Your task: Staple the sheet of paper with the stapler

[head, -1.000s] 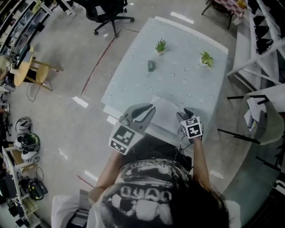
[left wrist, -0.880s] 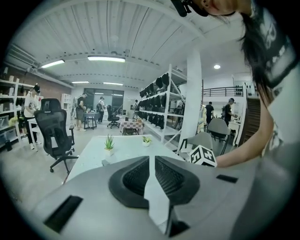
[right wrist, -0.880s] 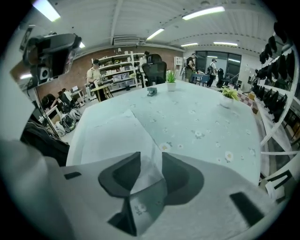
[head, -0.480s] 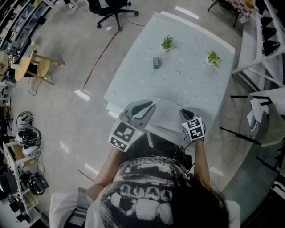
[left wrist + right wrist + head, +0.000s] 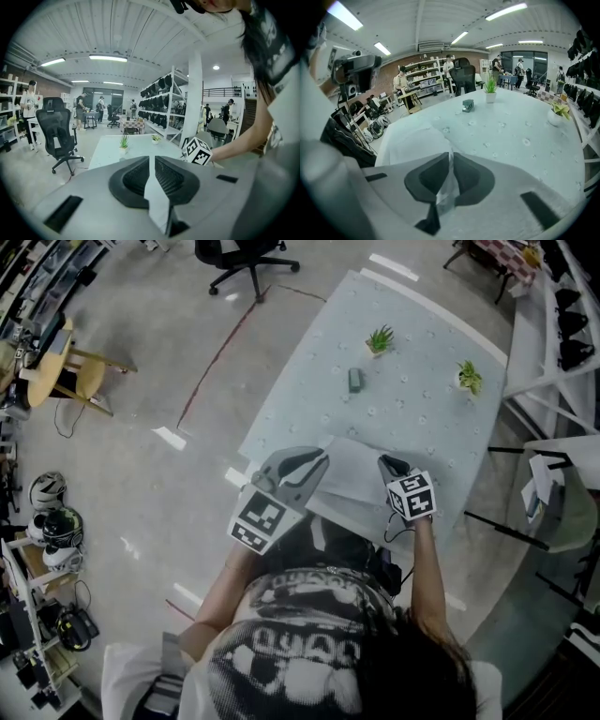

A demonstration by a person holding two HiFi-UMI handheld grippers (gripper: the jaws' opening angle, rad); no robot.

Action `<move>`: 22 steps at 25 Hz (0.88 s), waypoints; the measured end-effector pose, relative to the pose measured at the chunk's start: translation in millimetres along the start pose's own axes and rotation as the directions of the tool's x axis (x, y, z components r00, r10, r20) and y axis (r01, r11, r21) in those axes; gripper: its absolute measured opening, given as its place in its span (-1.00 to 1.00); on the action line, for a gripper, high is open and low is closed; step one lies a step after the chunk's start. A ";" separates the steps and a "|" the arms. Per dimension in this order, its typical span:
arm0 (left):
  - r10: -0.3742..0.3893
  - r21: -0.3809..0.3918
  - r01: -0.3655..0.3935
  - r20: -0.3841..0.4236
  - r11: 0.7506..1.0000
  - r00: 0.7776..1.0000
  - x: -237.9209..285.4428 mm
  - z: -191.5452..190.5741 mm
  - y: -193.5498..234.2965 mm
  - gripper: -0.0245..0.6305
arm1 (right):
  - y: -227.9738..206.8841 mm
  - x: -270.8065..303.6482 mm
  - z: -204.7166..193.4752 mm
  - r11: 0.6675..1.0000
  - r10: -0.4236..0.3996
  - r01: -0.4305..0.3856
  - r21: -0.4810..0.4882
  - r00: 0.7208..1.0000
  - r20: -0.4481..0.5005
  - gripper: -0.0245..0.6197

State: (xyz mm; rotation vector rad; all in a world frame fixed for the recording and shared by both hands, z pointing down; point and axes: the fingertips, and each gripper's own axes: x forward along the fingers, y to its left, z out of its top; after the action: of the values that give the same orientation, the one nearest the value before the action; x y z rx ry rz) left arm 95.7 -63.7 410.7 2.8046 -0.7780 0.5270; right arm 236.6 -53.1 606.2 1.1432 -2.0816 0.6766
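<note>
The left tongs (image 5: pixel 317 463) pinch one side of the sheet of paper (image 5: pixel 354 476) at the near edge of the tabletop (image 5: pixel 309 390), the right tongs (image 5: pixel 387 467) are closing on its opposite side, and the stapler (image 5: pixel 355 380) lies well apart, farther back.

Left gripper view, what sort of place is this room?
Probably an open workshop or lab hall: tall racks loaded with dark gear, an office chair on the bare floor, and people standing at far desks.
</note>
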 end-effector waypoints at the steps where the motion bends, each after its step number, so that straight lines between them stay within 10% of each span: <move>1: 0.002 -0.003 -0.002 0.001 1.000 1.000 -4.9 -1.7 7.0 -0.82 | -0.8 5.8 8.1 1.000 -0.004 0.004 0.003 1.000 0.001 -0.81; 22: -0.008 -0.045 0.008 -0.001 0.999 1.000 -50.1 -40.4 96.2 -0.82 | -58.6 63.9 85.8 0.985 -0.046 0.044 0.167 0.999 0.004 -0.82</move>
State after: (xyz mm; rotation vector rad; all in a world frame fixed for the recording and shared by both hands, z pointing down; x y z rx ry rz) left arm -6.6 -111.2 436.4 2.7648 -0.7683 0.5038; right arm 236.2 -175.1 605.8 1.2830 -2.0299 0.8391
